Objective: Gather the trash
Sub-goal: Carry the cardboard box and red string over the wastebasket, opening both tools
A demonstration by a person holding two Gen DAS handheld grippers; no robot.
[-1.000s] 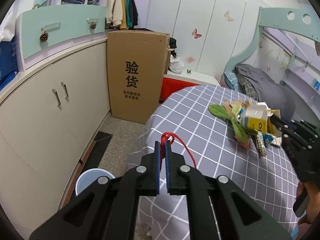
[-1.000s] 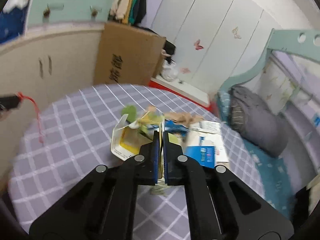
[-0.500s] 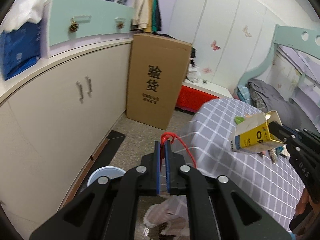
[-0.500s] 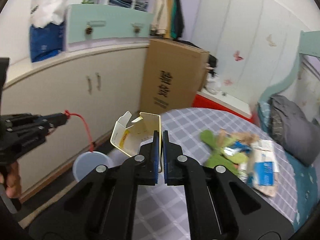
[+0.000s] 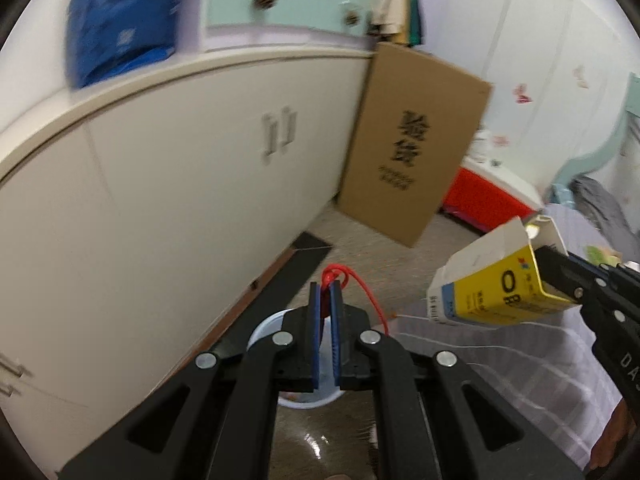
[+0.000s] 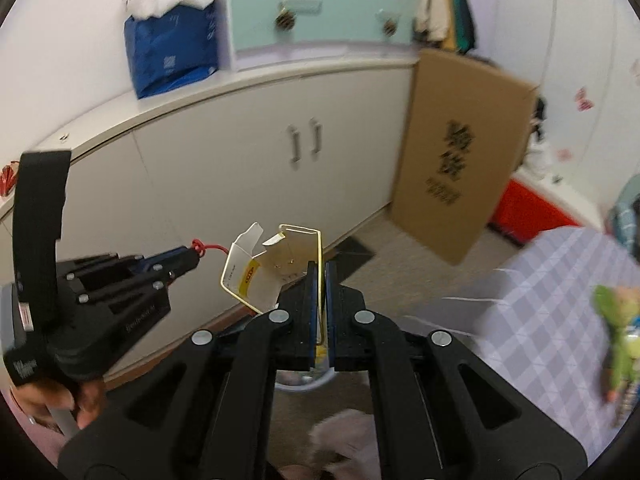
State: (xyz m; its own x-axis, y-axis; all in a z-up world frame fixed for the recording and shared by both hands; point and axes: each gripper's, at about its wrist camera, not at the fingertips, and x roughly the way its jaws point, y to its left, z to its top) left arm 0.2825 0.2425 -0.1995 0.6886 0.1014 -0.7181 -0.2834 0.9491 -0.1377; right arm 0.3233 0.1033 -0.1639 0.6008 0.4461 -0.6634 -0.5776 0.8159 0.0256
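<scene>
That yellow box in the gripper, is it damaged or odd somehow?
Yes. The yellow box, pinched by one wall in the right gripper, is torn open and empty, its flaps splayed. It hangs tilted above the floor beside the table, not resting on anything.

bin [image 5: 264, 326]: mostly hidden behind tool | box print [image 5: 402, 136]: blurred | green trash [image 6: 616, 340]: blurred at edge

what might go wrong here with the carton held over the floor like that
The right gripper pinches only one thin wall of the open yellow carton, so it may twist or slip out. The bin is mostly hidden behind the left gripper, so a release now could miss it. The red string clamped there hangs loose and may snag the carton.
</scene>
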